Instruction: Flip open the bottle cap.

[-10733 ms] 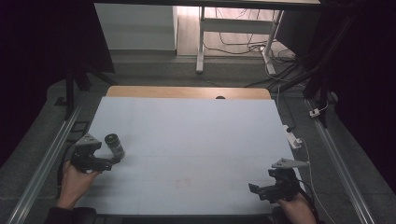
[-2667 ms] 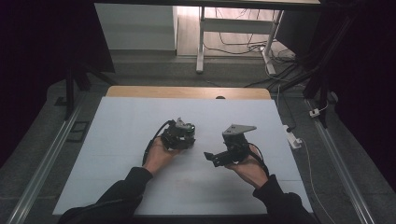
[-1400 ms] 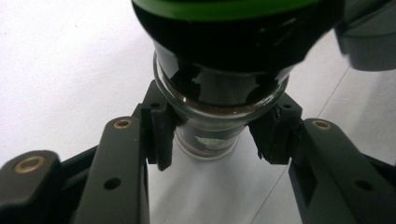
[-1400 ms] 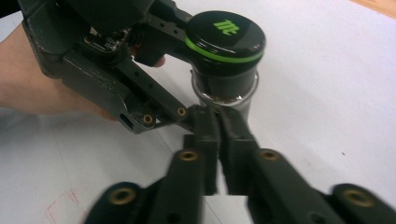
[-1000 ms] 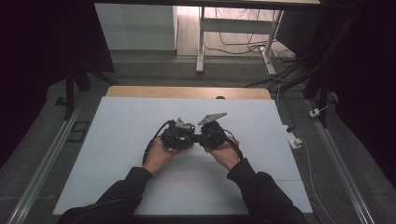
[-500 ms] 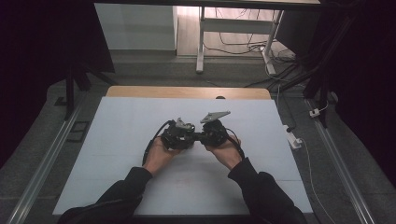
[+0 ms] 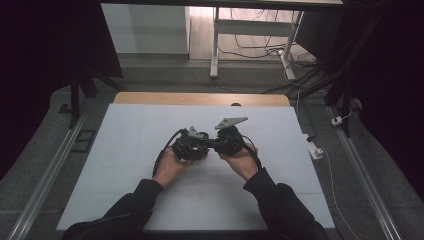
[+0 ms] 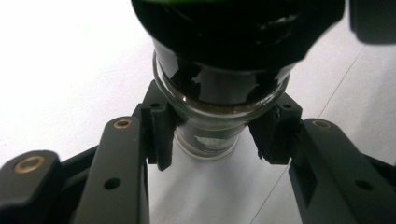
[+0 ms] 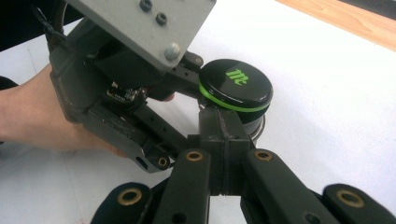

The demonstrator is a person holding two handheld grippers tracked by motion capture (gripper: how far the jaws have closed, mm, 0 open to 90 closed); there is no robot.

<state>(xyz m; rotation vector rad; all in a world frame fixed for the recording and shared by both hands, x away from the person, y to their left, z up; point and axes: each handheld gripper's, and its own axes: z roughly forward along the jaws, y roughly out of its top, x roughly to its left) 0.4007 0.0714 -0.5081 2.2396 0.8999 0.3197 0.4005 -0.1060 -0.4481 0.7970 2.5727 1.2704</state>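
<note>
High view: over the middle of the white table [image 7: 125, 165], well short of its wooden far edge [image 7: 200, 98], a person's two hands bring the left gripper [image 7: 192, 144] and the right gripper [image 7: 226, 140] nose to nose, with a small dark jar held between them. The jar itself is too small to make out from here; the right gripper's grey three-cornered plate [image 7: 230, 121] tilts up above the meeting point.

Left gripper view: the left gripper [image 8: 212, 135] is clamped on the neck of the glass jar [image 8: 219, 109], its two black pads [image 8: 161, 128] pressing the glass from either side just below the black lid [image 8: 233, 28]. The jar hangs above the table, its base clear of the surface, and dark granules show through the glass.

Right gripper view: the right gripper [image 9: 225, 154] has its jaws pressed together with nothing between them, their tips just beneath the rim of the black lid [image 9: 236, 84] with its green band and green mark. The lid sits flat and fully seated on the jar; beside it lies the left gripper's body in the person's hand [image 9: 32, 116].

Judged from this, the pick-up and steadying of the jar are done. The lid work is not: the right gripper has yet to spread and take hold of the lid, and unscrewing and lifting it away are all left.
</note>
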